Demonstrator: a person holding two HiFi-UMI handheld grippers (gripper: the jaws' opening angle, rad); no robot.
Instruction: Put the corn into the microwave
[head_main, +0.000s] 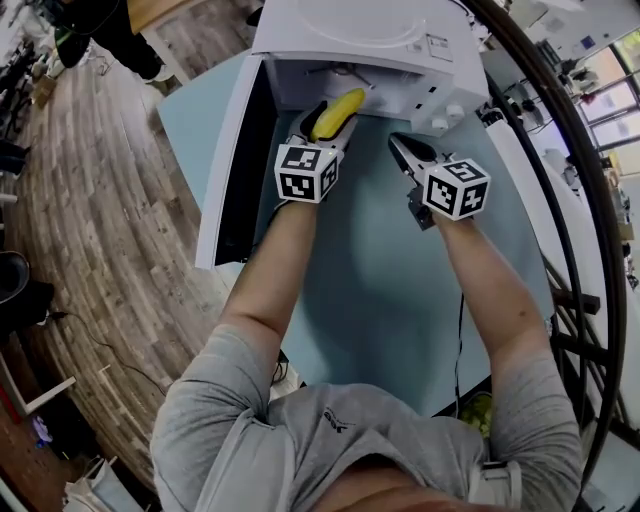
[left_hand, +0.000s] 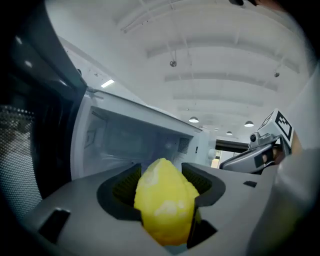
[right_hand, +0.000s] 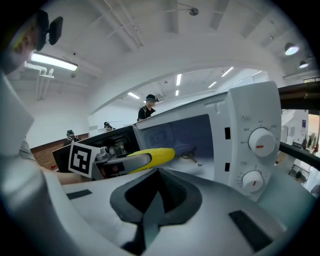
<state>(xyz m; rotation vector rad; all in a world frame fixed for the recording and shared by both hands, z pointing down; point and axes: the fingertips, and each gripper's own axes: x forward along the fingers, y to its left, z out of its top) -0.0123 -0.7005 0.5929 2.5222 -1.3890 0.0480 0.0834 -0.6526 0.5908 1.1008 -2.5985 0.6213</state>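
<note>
Two hand-held tools hang in front of an open white microwave (head_main: 372, 38) on a pale blue tabletop (head_main: 400, 290). The left tool (head_main: 331, 118) is clenched on a yellow ear of corn (head_main: 340, 104), its dark ribbed pads pressing the cob from both sides with the jaws held well apart by its girth. In the left gripper view the corn (left_hand: 165, 205) fills the gap between the pads, its blunt pale end facing the camera. The right tool (head_main: 398, 148), just beside the left one and apart from it, has its jaws closed together on nothing; in its own view the two pads (right_hand: 150, 210) meet along a thin seam.

The corn's long axis runs along the left tool's jaws, close to level, and its far end points at the oven's cavity, reaching the mouth of the opening. It is carried in the air, clear of the tabletop. Seen from the right tool, the cob (right_hand: 152, 156) lies sideways with its tip toward the cavity.

The microwave's door (head_main: 232, 170) is swung wide to the left. Two round dials (right_hand: 260, 142) sit on the control panel to the right of the cavity. Wood-plank floor (head_main: 90, 230) surrounds the tabletop, and strip lights (right_hand: 52, 61) run across a white ceiling.
</note>
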